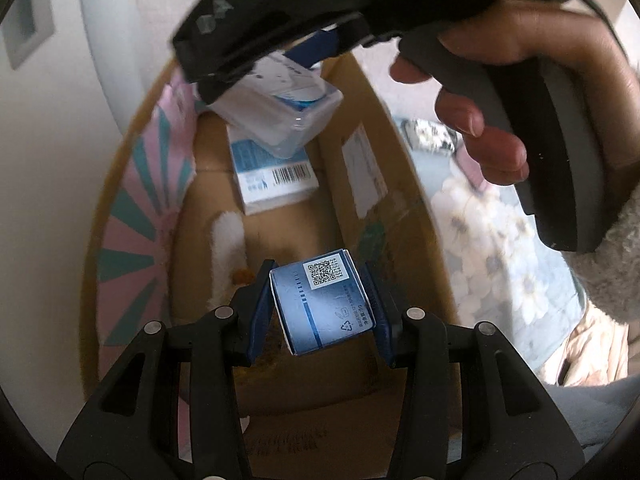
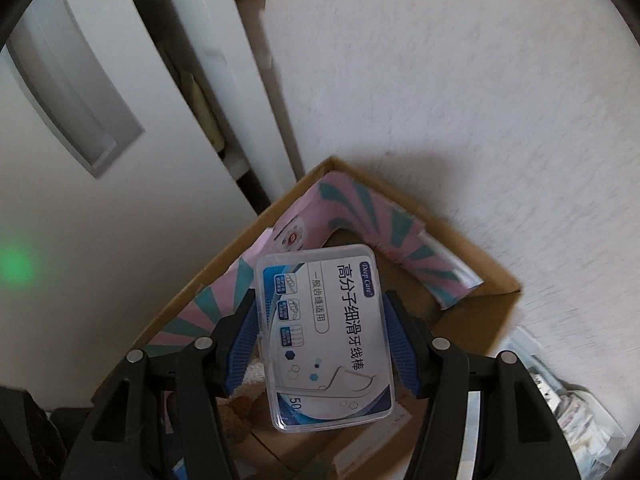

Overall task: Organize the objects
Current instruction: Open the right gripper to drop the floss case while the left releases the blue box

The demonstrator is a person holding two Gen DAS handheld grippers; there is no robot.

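Clearly both items are small and light, so neither one needs much force. The left hand-held gripper is clenched on a small blue box, with one blue pad on each side wall, and it holds the box over the open cardboard box. I judge this small box is thin card: stiff enough along its edges, but the walls may dent if the squeeze is hard. The pads sit near the middle of the side walls, which seems a good place, because the box does not look tilted much.

The right hand-held gripper is grasping a clear plastic floss case by its two long edges, also above the cardboard box, near its corner. The case is hard and smooth, so I think it can slip between the pads more easily than the card one; taking it across the narrow width, as now, gives the best hold. It is not fragile, but its lid may pop open if it drops far.

Inside the cardboard box I see a white and blue carton, a pink and teal paper along the wall, and something white and fluffy on the bottom. There is free floor in the middle for both items.
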